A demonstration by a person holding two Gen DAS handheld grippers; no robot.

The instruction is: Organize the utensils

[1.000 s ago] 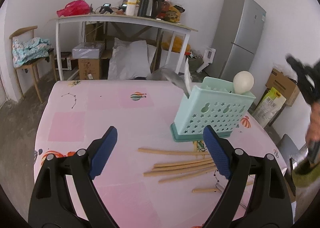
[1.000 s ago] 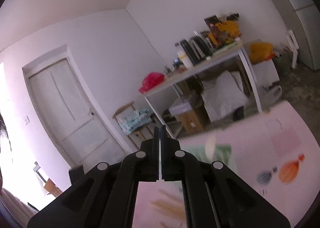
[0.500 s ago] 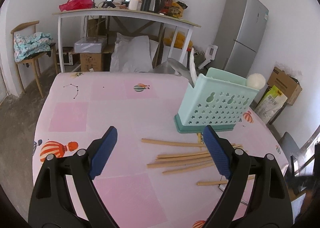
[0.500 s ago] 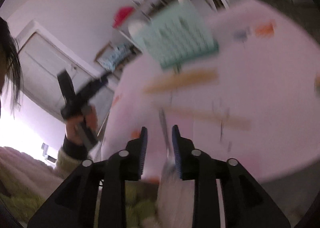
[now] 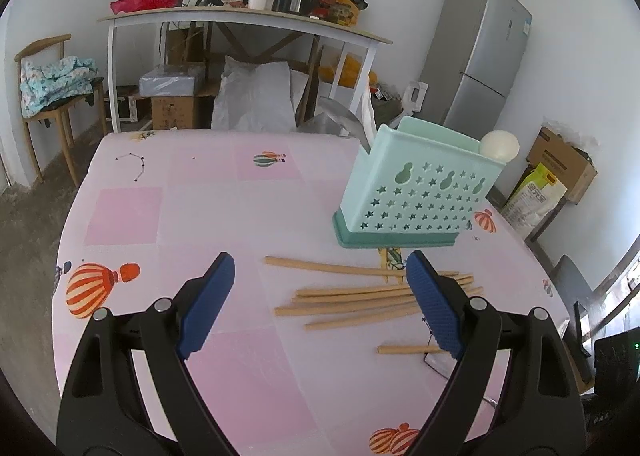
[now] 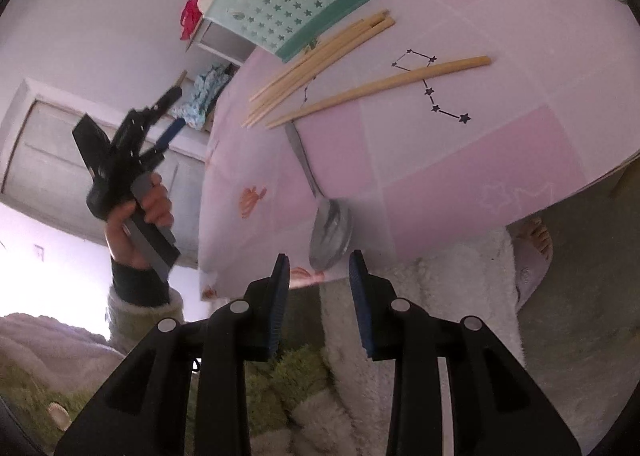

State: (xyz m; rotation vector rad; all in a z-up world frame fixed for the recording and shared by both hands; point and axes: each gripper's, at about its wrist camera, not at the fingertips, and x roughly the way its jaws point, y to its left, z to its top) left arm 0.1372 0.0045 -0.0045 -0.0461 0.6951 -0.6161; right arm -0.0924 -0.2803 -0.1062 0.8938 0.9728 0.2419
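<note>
Chopsticks made of pale wood are seen lying loose on a round table, long and thin, in a small heap just in front of a mint-green plastic utensil holder. The holder is boxy and is dotted with star-shaped and gourd-shaped holes. A round cream knob and a grey metal blade are seen poking out of its top. The table is covered with a smooth pink cloth printed with striped balloons. A shiny metal spoon is laid near the table's edge, with its bowl just ahead of the right gripper. The right gripper's blue ribbed pads are held a little apart, and nothing is pinched between them. The left gripper is held above the table with its blue pads spread wide, and nothing is held in it.
</note>
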